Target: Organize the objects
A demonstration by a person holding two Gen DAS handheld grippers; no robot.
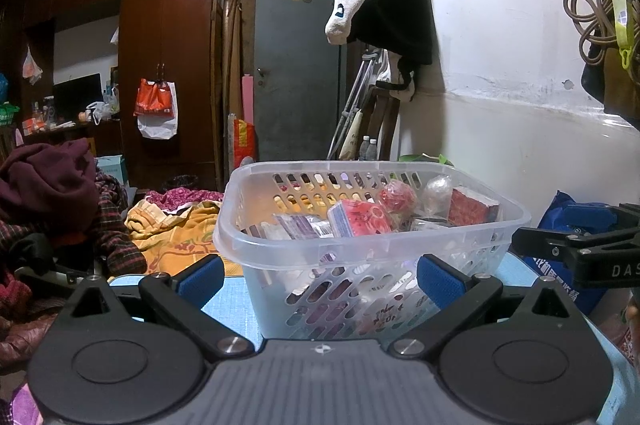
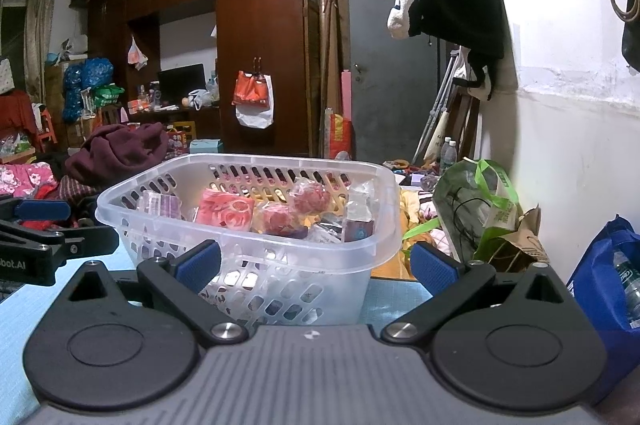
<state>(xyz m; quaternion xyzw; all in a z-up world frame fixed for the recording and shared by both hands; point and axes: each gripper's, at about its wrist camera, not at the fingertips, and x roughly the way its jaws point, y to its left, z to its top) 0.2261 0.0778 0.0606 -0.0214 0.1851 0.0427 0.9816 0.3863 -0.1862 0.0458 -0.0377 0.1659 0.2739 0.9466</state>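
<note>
A clear plastic basket (image 1: pixel 304 249) with slotted walls stands on a light blue mat (image 1: pixel 232 309). It holds several small packets, among them a red and white packet (image 1: pixel 360 219) and a red box (image 1: pixel 470 205). My left gripper (image 1: pixel 320 277) is open and empty, its blue pads in front of the basket's near wall. My right gripper (image 2: pixel 316 265) is open and empty, just in front of the basket (image 2: pixel 280 257). The right gripper also shows at the right edge of the left wrist view (image 1: pixel 576 245), and the left gripper shows at the left edge of the right wrist view (image 2: pixel 36 229).
A blue bag (image 2: pixel 608 285) stands at the right by the white wall. A green and clear plastic bag (image 2: pixel 476 209) lies behind the basket's right side. Piled clothes (image 1: pixel 52 193) lie at the left. A brown wardrobe (image 1: pixel 168 37) and a grey door (image 1: pixel 296 65) stand far behind.
</note>
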